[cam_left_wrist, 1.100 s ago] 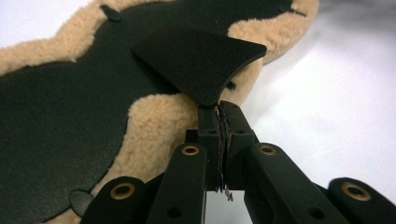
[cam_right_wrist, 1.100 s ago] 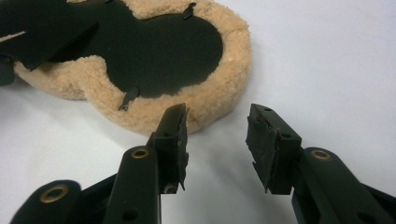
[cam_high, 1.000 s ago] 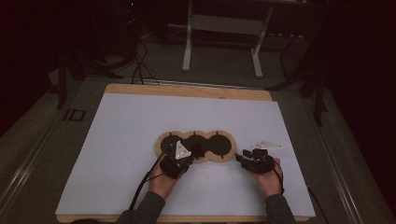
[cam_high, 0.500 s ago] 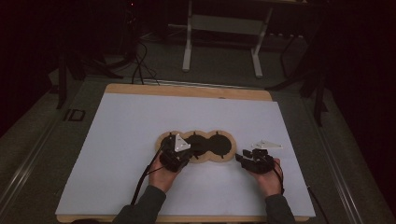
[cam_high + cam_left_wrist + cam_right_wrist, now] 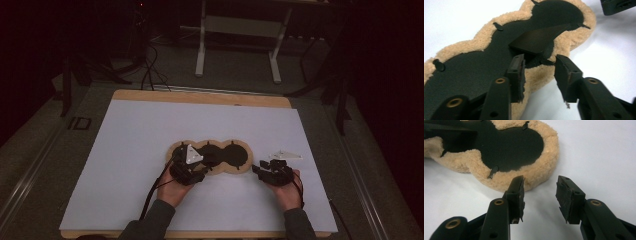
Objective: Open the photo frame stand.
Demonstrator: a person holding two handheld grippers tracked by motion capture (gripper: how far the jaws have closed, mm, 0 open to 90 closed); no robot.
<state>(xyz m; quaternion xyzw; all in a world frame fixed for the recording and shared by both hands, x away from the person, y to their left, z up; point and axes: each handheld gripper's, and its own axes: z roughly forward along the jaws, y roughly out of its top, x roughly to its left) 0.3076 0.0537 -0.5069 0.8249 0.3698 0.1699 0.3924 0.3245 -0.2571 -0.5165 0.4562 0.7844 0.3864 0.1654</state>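
Left gripper (image 5: 187, 167), fingers just spread off the fleece-edged pad's (image 5: 209, 156) raised black flap (image 5: 537, 40) at 9 o'clock; right gripper (image 5: 272, 172) waits spread, empty; next, probably a fresh pinch.

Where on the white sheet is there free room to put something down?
The white sheet is bare behind the black three-lobed pad with tan fleece edge, up to the wooden board edge, and far left. Crowded: near the left gripper and right gripper.
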